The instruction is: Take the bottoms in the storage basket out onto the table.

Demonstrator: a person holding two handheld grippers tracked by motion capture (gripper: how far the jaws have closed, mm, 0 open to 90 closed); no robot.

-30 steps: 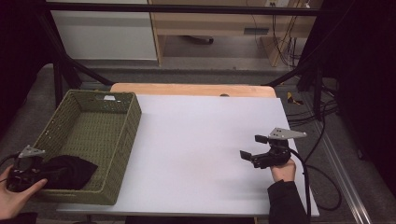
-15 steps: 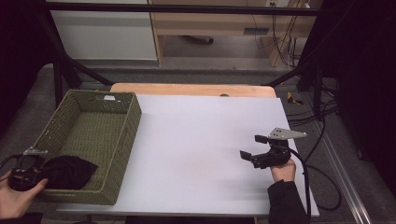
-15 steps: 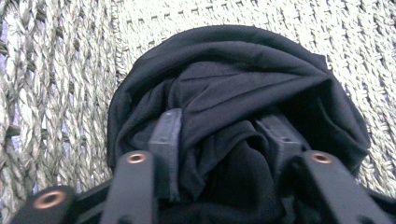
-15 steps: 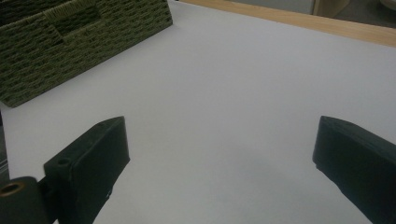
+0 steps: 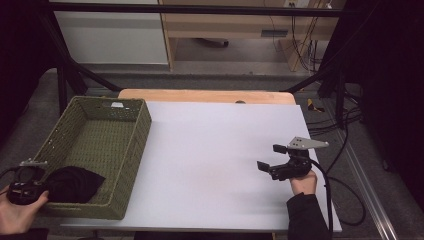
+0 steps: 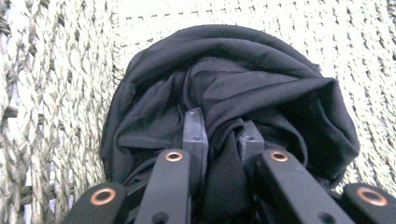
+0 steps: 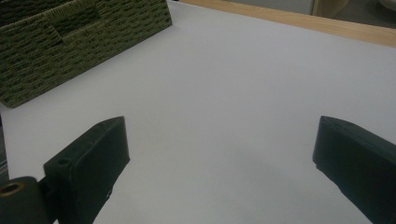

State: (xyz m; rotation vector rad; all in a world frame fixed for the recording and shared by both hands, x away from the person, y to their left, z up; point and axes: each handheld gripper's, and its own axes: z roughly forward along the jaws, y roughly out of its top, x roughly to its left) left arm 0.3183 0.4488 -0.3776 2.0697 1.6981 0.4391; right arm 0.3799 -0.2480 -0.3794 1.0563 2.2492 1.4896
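Observation:
A crumpled black cloth [image 5: 74,184] lies in the near left corner of the woven green basket [image 5: 131,160]. My left gripper [image 5: 30,186] sits at the basket's near left edge, held by a hand. In the left gripper view its jaws are nearly together with a fold of the black cloth [image 6: 224,98] pinched between them, left gripper [image 6: 223,133]. My right gripper [image 5: 272,158] hovers over the white table [image 5: 210,150] at the right, jaws wide apart and nothing between them, right gripper [image 7: 219,149].
The basket [image 7: 70,42] stands at the table's left side. A wooden strip [image 5: 205,95] runs along the far edge. Cables [image 5: 335,125] hang off the right side beside a black frame.
The left gripper and the black cloth have shifted slightly toward the basket's near left corner. The right gripper has stayed in place.

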